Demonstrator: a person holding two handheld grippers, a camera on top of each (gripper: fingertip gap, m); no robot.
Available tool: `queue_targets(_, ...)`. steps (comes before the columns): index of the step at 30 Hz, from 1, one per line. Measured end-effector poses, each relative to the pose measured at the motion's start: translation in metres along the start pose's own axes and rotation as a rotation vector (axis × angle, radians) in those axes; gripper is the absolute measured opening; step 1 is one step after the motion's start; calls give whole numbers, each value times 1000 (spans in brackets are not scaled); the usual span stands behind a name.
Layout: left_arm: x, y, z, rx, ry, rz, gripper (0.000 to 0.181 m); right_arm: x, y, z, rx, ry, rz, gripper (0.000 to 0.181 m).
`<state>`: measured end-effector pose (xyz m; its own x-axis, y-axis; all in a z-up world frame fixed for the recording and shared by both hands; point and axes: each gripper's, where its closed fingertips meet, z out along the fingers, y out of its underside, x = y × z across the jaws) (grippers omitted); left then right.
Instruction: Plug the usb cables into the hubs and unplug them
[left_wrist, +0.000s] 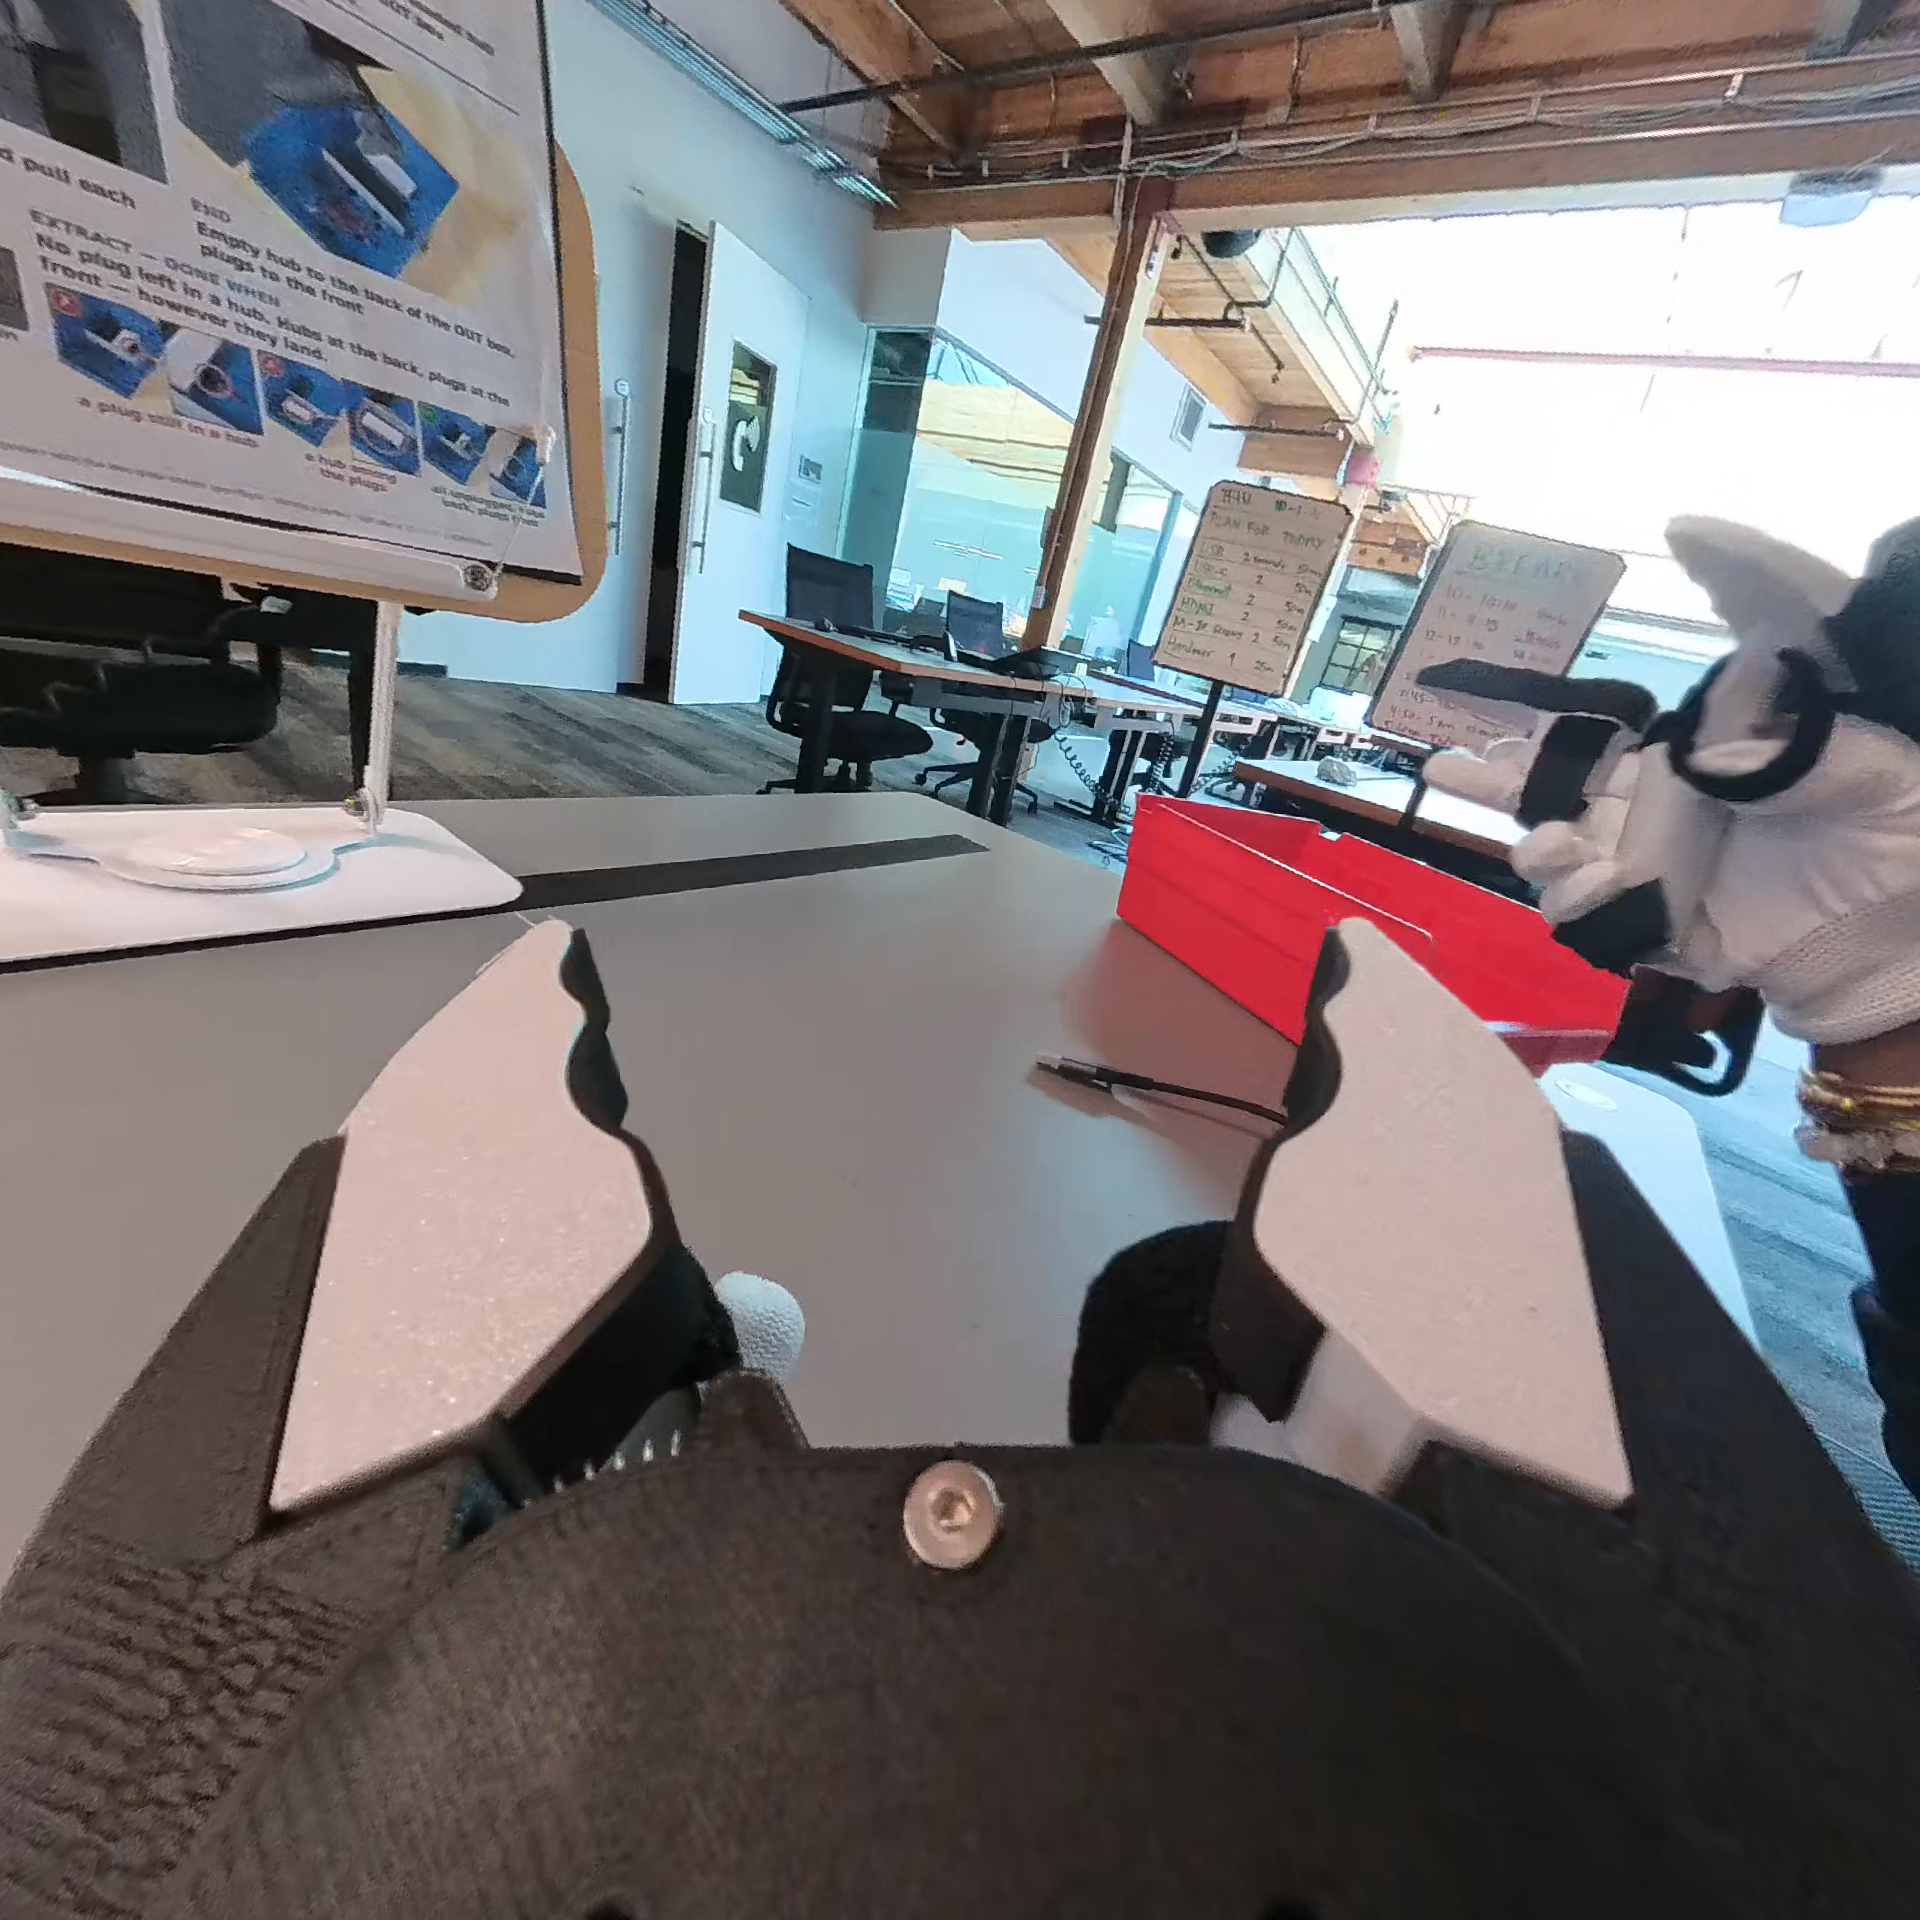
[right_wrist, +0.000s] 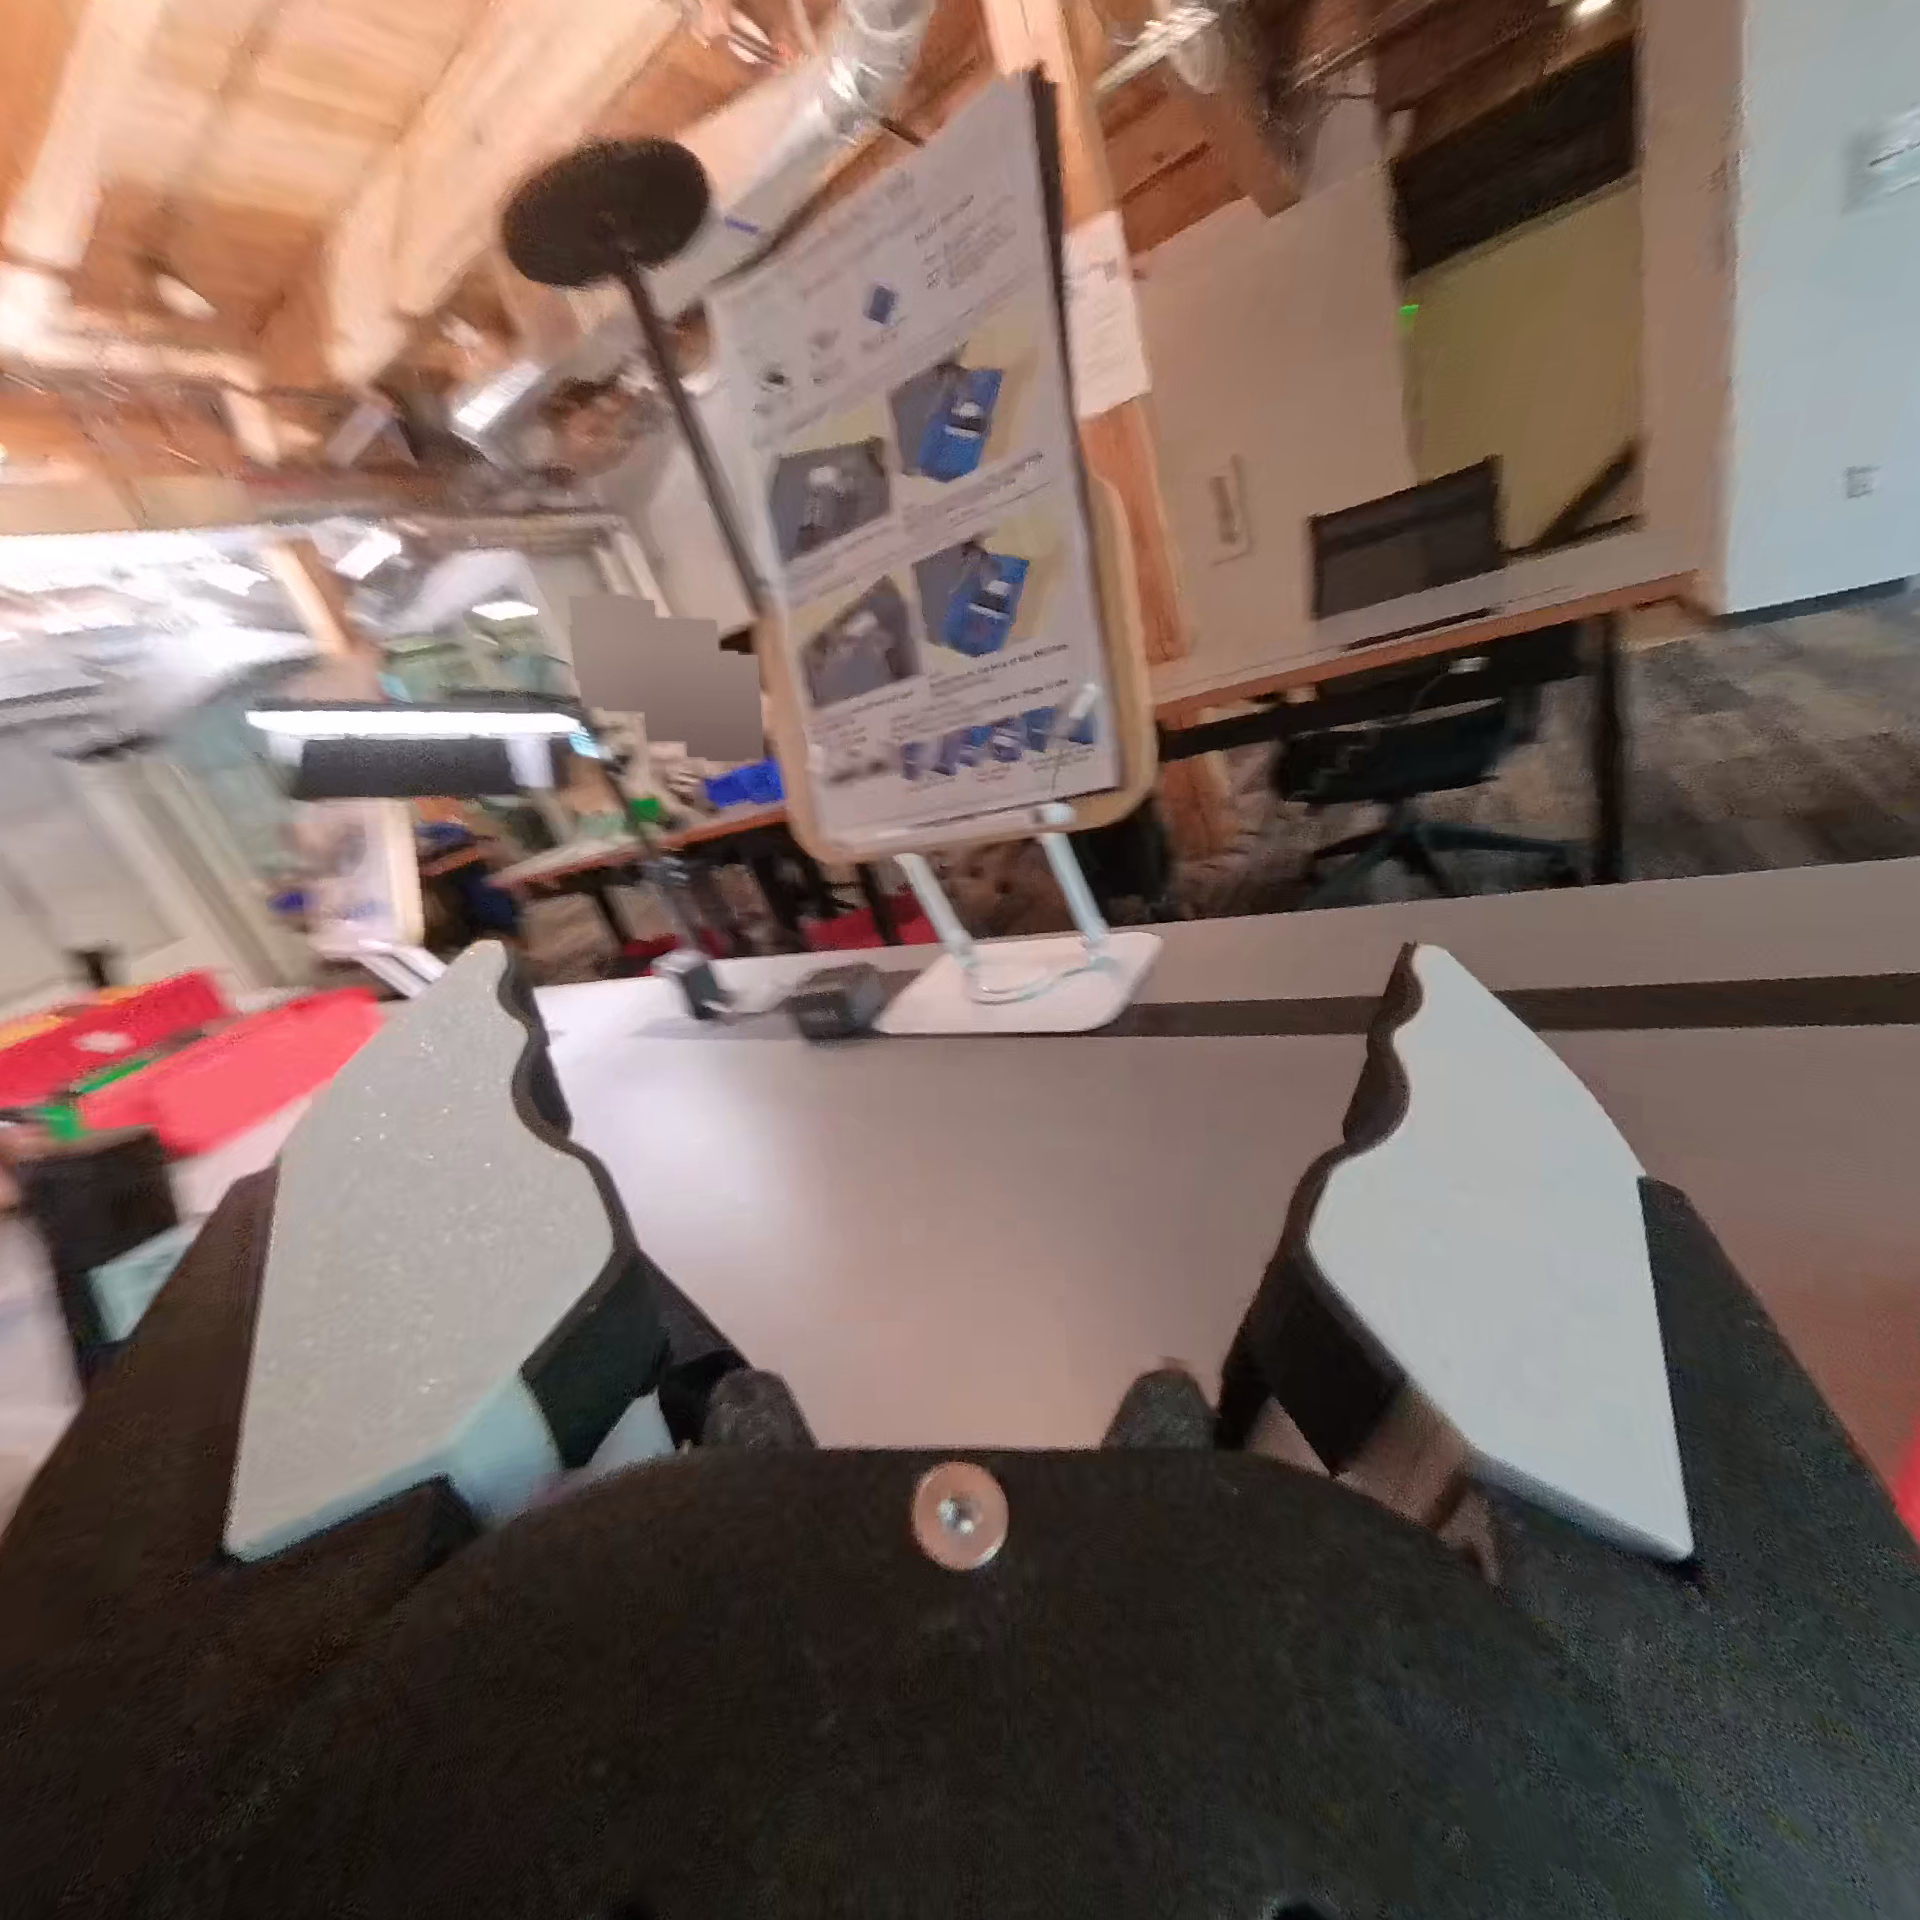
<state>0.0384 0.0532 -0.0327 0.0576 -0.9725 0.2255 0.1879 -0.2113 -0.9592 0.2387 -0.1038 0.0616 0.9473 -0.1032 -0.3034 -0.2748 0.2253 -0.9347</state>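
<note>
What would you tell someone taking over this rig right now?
Left hand-held gripper: open, empty, low over the grey table.
Right hand-held gripper: open, empty, above the table; its view is blurred.
Things: a thin black cable lies loose on the table by the red bin. No hub is clearly visible; a small dark box sits by the sign stand, kind unclear.
Done: nothing shows as plugged.
Left: find the hubs, grasp the cable, plug, unplug.

My left gripper (left_wrist: 951, 997) has its jaws spread wide, nothing between them, held low and roughly level. My right gripper (right_wrist: 956, 1023) is the same, jaws wide and empty. My gloved right hand (left_wrist: 1756, 831) shows up high at the left view's edge.
</note>
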Motion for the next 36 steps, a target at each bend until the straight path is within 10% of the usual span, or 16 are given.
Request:
queue_targets(5,3,11,1,-56,43,-22,125,-7,36,-2,-251,54,-335,146)
queue_targets(12,9,-2,-6,3,113,-55,115,-59,59,-5,-345,-151,-380,146)
queue_targets(15,19,-7,-12,21,199,-58,106,-51,34,5,-204,9,-482,145)
queue_targets(18,32,-13,-18,40,258,20,96,-58,7,2,-42,53,-508,124)
queue_targets(22,41,-23,-32,89,224,234,32,-104,-21,-31,210,-262,-374,5)
queue_targets(27,41,-39,-59,146,111,410,16,-96,-22,-37,154,-315,-355,4)
queue_targets(31,39,-60,-103,95,19,406,62,-79,-24,-32,116,-208,-409,70)
queue_targets(32,35,-71,-120,84,-31,428,67,-77,-23,-33,106,-198,-432,66)
queue_targets(34,20,-91,-160,16,-158,494,52,-81,-25,-41,132,-235,-483,0)
queue_targets(36,1,-107,-205,-80,-258,542,19,-86,-30,-46,160,-265,-455,0)
